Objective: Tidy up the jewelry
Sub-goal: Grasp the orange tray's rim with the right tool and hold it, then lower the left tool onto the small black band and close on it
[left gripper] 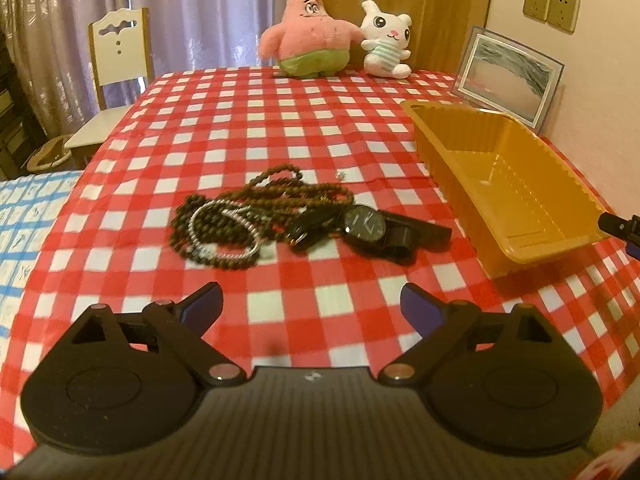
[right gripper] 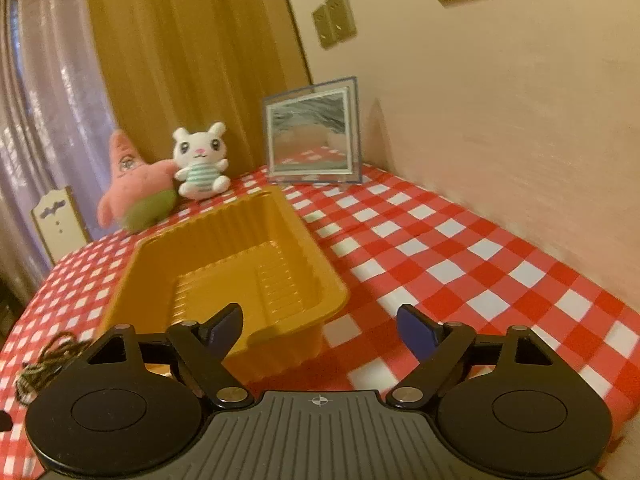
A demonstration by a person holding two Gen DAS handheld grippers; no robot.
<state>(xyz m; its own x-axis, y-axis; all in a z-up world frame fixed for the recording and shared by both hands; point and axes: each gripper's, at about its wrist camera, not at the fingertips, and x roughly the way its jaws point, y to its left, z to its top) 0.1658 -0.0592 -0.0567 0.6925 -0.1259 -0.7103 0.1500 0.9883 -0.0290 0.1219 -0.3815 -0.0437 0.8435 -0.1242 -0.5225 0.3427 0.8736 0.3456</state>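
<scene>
Counter [left gripper: 280, 120], red/white check cloth. Item count:
- 1 tangle of dark beaded strands [left gripper: 256, 210], strand count not separable; 1 lighter silvery bead loop [left gripper: 224, 220] lying in it.
- 1 black wristwatch [left gripper: 366, 224], face up, touching right edge of the tangle; strap runs right toward the tray.
- 1 small shiny piece [left gripper: 341, 176] on cloth just behind the tangle, too small to ID.
- 1 yellow plastic tray [left gripper: 520, 248], nothing seen inside, right of the watch, apart from it.
- 2 plush toys at far edge: pink star [left gripper: 308, 28], white bunny [left gripper: 386, 42], touching.
- 1 framed picture [left gripper: 508, 76] against wall behind tray.
- 1 chair [left gripper: 120, 52] at far left.

Left hand-held gripper [left gripper: 312, 304]: released, nothing betw. fingers, angled down at counter, tangle + watch near, ahead of tips, no contact.

Right hand-held gripper [right gripper: 320, 330]: released, nothing gripped, pitched down less steeply, view rolled. Left finger [right gripper: 224, 332] overlaps tray's near rim in view; contact can't tell. Right finger over bare cloth. Tangle at far left edge of right wrist view.
</scene>
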